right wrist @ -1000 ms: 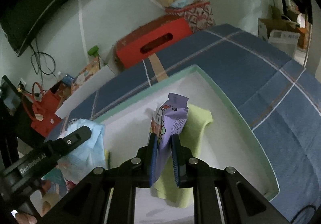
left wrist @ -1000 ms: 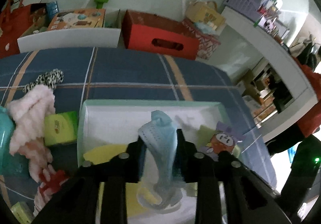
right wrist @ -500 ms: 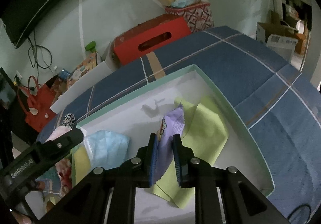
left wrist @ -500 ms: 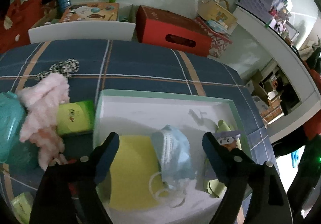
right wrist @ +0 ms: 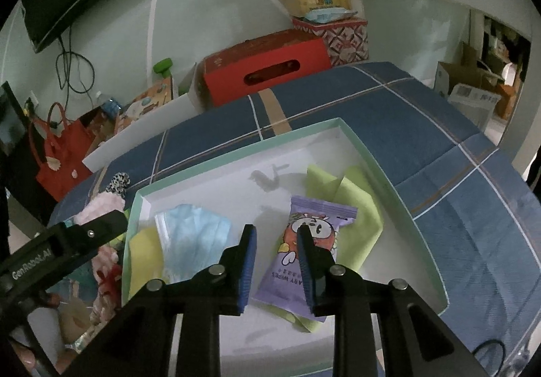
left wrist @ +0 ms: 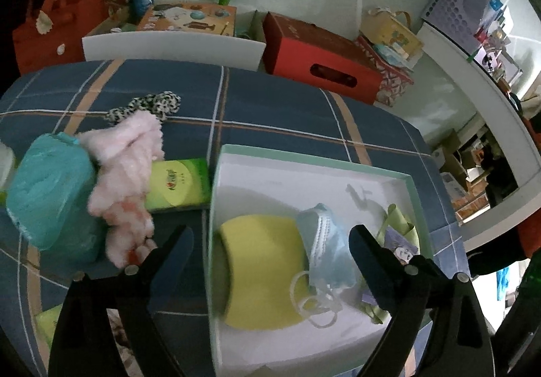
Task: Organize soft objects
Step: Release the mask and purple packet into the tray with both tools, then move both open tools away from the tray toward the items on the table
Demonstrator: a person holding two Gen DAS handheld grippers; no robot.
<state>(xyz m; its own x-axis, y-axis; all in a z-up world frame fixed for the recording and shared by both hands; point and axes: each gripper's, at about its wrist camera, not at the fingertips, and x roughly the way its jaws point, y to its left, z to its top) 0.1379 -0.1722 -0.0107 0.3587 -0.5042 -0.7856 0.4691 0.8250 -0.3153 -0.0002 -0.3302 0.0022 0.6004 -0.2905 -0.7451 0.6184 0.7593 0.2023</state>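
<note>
A white tray with a mint rim (left wrist: 304,154) (right wrist: 236,160) sits on the blue plaid bedcover. In it a blue face mask (left wrist: 324,252) (right wrist: 192,238) lies partly on a yellow cloth (left wrist: 263,269) (right wrist: 145,248). My left gripper (left wrist: 270,235) hangs above them, its jaws wide and still opening, gripping nothing. A purple wipes packet (right wrist: 311,252) (left wrist: 402,248) lies flat on a green cloth (right wrist: 358,208). My right gripper (right wrist: 275,231) hovers over the packet's left edge with its jaws opening, and the pads do not press it.
Left of the tray lie a pink fluffy item (left wrist: 128,174), a teal pack (left wrist: 50,191), a green tissue pack (left wrist: 175,184) and a leopard-print scrunchie (left wrist: 148,105). Beyond the bed stand a red box (left wrist: 318,63) and a red bag (left wrist: 57,29).
The left gripper let go of the mask, which dropped onto the yellow cloth, and its jaws spread wide. The right gripper laid the purple packet on the green cloth and its jaws parted.
</note>
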